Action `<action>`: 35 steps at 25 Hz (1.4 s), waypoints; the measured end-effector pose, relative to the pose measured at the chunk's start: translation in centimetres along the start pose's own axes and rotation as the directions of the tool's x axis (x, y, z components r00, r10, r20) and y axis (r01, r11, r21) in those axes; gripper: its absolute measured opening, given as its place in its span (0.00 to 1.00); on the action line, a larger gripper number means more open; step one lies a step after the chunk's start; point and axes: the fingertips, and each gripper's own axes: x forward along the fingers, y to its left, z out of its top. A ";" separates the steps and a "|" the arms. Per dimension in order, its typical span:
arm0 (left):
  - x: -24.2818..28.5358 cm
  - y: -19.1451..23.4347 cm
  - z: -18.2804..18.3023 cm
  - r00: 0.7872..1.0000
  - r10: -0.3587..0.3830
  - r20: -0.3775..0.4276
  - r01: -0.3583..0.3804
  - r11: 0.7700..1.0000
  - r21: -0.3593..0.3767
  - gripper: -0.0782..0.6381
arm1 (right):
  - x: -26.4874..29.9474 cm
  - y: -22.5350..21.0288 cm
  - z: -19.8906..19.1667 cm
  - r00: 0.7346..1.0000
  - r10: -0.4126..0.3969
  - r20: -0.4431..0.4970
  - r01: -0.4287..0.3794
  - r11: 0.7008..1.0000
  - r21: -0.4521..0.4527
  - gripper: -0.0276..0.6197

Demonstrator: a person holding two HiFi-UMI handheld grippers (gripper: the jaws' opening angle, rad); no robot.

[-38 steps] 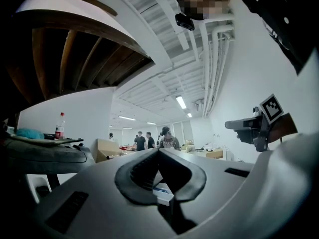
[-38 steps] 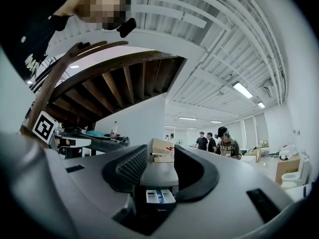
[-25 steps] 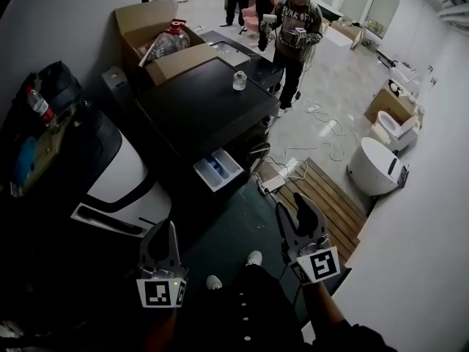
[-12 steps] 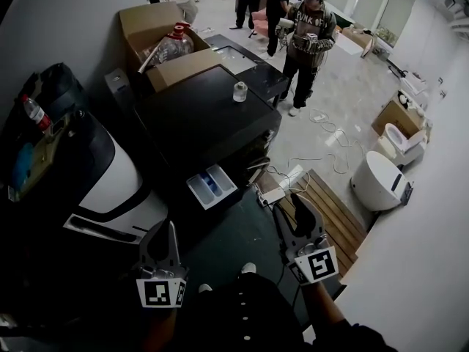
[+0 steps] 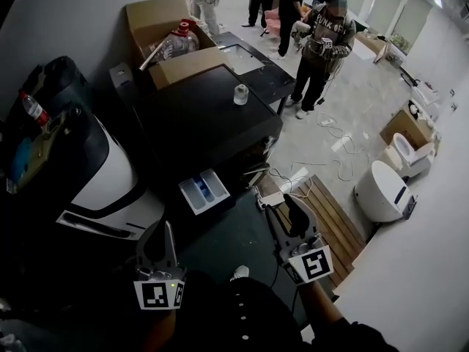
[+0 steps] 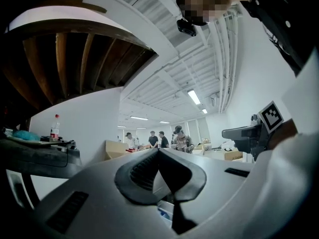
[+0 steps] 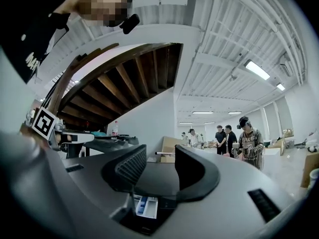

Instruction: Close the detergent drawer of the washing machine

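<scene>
White detergent drawer [image 5: 196, 196] pulled out, blue insert [image 5: 209, 189] inside, black washing machine [image 5: 198, 116].

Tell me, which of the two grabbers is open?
The right gripper: its jaws stand apart with nothing held between them. The left gripper has its jaws closed, tips touching.

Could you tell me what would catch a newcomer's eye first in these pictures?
The white detergent drawer juts open from the black washing machine at centre. Below it, the right claw stands open and the left claw shut, both apart from it.
</scene>
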 end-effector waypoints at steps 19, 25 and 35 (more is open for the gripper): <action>3.1 4.8 -2.3 0.998 -0.004 -0.058 0.001 0.999 -0.054 0.13 | 7.5 4.4 -7.2 0.988 0.065 -0.143 -0.058 0.997 0.051 0.33; 2.1 6.1 -4.5 0.993 0.001 -0.115 -0.009 0.997 -0.073 0.13 | 8.3 5.8 -12.6 0.969 0.075 -0.234 -0.063 0.996 0.059 0.33; 0.7 6.6 -6.9 0.984 0.007 -0.180 -0.021 0.997 -0.078 0.13 | 7.9 8.0 -22.5 0.909 0.099 -0.405 -0.070 0.994 0.085 0.35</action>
